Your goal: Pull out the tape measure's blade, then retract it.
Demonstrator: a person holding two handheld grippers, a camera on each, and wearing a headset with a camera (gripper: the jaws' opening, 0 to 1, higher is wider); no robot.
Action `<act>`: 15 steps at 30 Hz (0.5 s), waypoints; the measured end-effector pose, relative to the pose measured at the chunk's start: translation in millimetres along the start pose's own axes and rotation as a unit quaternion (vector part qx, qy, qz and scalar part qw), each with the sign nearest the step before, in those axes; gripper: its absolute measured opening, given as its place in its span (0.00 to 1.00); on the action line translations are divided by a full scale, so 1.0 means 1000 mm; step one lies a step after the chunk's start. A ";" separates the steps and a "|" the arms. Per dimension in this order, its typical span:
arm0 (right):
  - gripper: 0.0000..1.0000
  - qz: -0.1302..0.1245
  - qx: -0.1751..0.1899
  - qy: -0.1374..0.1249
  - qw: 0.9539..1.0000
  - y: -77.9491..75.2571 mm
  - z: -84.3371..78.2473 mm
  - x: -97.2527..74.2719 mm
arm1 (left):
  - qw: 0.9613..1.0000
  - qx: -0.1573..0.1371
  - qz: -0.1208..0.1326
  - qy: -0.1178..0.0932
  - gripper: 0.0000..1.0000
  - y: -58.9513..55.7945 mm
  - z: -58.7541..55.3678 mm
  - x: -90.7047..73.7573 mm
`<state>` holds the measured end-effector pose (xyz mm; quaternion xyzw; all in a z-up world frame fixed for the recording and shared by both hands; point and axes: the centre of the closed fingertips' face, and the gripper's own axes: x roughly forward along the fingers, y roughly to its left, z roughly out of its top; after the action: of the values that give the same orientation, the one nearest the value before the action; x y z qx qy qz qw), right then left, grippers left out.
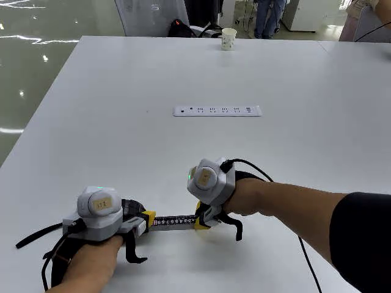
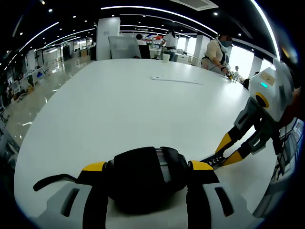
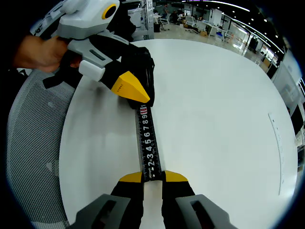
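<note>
A black tape measure case (image 2: 145, 183) sits between the yellow-tipped jaws of my left gripper (image 2: 147, 167), which is shut on it. In the head view that left gripper (image 1: 145, 218) rests low on the white table (image 1: 183, 73) near its front edge, the case (image 1: 132, 209) in its grasp. A short length of dark numbered blade (image 1: 174, 220) runs rightwards to my right gripper (image 1: 201, 221). My right gripper (image 3: 152, 177) is shut on the blade's end, and the blade (image 3: 147, 143) stretches away to the case (image 3: 143, 67).
A white power strip (image 1: 217, 110) lies mid-table, and a paper cup (image 1: 228, 38) stands at the far edge. Black cables trail from both grippers along the table's front. A grey mesh chair (image 3: 33, 143) is beside the table. People stand beyond the far end.
</note>
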<state>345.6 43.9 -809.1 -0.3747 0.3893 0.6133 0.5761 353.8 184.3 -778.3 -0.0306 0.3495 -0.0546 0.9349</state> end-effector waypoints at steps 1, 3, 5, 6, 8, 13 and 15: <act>0.10 0.000 0.000 0.000 1.000 0.000 0.000 0.000 | 1.000 0.000 0.000 0.000 0.62 0.000 0.000 0.000; 0.10 0.000 0.000 0.000 1.000 0.001 0.001 0.000 | 1.000 0.000 0.000 0.001 0.62 0.000 0.000 0.000; 0.10 -0.001 0.000 -0.001 1.000 0.001 0.002 0.001 | 1.000 0.000 0.001 0.001 0.62 0.000 0.000 0.000; 0.10 0.000 0.000 -0.001 1.000 0.001 0.002 0.001 | 1.000 -0.001 0.001 0.001 0.62 0.000 0.000 0.000; 0.10 0.001 -0.001 -0.001 1.000 0.001 0.003 0.002 | 1.000 -0.001 0.000 0.001 0.62 0.000 -0.001 0.000; 0.10 0.001 0.000 -0.003 1.000 0.001 0.005 0.003 | 1.000 0.000 0.001 0.001 0.62 0.001 0.000 0.001; 0.10 0.002 0.001 -0.003 1.000 0.001 0.006 0.003 | 1.000 -0.001 0.000 0.001 0.62 0.002 0.000 0.001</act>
<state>344.7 50.5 -809.3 -0.3720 0.3887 0.6151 0.5764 354.7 185.8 -778.8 -0.0319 0.3504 -0.0546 0.9345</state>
